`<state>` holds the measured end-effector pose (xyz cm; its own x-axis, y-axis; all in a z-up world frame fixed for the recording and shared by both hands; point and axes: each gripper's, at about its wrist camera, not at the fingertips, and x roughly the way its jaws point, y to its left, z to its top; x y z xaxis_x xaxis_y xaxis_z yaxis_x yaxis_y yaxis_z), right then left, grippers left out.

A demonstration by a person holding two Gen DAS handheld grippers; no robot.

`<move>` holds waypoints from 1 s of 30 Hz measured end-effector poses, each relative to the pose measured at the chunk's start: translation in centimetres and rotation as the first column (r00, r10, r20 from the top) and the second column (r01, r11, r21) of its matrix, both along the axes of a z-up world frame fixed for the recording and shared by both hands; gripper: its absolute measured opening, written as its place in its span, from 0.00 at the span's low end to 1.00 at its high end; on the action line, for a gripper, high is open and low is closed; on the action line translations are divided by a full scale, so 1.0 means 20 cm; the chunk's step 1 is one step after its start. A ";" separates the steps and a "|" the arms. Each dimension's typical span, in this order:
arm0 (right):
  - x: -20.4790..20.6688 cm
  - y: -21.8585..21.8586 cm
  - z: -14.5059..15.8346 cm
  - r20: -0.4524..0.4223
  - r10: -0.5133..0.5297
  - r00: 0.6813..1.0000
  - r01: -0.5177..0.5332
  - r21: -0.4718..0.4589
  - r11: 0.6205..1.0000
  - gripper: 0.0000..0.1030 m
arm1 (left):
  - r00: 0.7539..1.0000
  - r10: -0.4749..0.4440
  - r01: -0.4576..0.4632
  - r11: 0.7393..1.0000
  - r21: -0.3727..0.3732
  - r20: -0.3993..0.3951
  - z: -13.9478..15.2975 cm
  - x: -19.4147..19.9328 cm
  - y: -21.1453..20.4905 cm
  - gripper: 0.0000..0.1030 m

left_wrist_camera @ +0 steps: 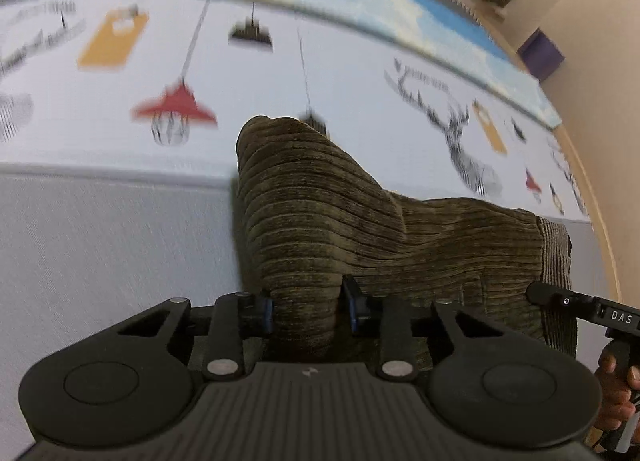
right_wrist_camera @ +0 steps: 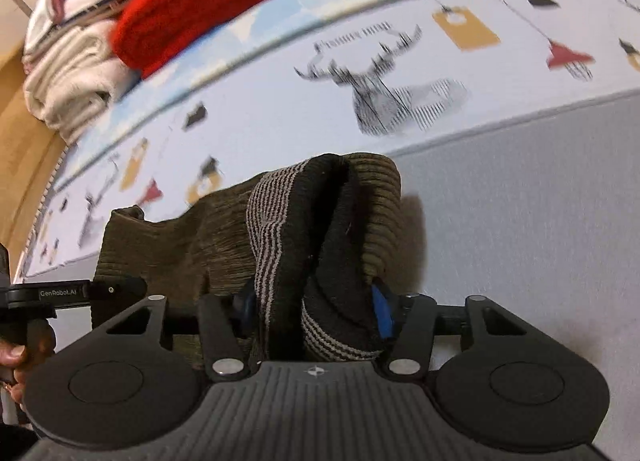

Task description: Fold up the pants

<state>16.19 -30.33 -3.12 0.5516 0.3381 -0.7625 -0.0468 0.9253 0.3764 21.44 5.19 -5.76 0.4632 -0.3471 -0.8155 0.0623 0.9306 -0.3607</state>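
Olive-brown corduroy pants (left_wrist_camera: 340,213) lie bunched on a bed. In the left wrist view a fold of one end rises between the blue pads (left_wrist_camera: 266,315) of my left gripper (left_wrist_camera: 310,313), which is shut on it. In the right wrist view the waistband (right_wrist_camera: 272,229), with its striped lining and dark inside, stands up between the pads (right_wrist_camera: 380,311) of my right gripper (right_wrist_camera: 314,313), which is shut on it. The pants (right_wrist_camera: 180,245) stretch from there toward the left-hand tool. A person's hand (left_wrist_camera: 616,373) holds the other tool at the right edge.
The bed has a grey cover (right_wrist_camera: 520,221) near me and a white sheet (left_wrist_camera: 360,61) printed with lamps and deer heads beyond. A stack of folded clothes, red (right_wrist_camera: 200,1) and cream (right_wrist_camera: 72,81), sits at the far left. A purple box (left_wrist_camera: 540,55) stands by the wall.
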 end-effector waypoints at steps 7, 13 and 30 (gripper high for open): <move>0.12 0.22 0.18 0.228 0.036 0.973 -0.050 0.054 0.997 0.52 | 0.953 0.130 -0.141 0.990 0.019 0.273 0.26 0.01 0.18 0.41; 0.23 0.43 0.18 0.296 0.023 0.955 0.027 -0.164 0.986 0.72 | 0.911 0.271 -0.296 0.954 0.035 0.311 0.28 0.00 0.30 0.60; 0.20 0.52 -0.03 0.031 -0.011 0.999 0.021 -0.334 0.943 0.74 | 0.986 0.044 -0.098 0.931 0.352 0.159 0.07 -0.20 0.11 0.74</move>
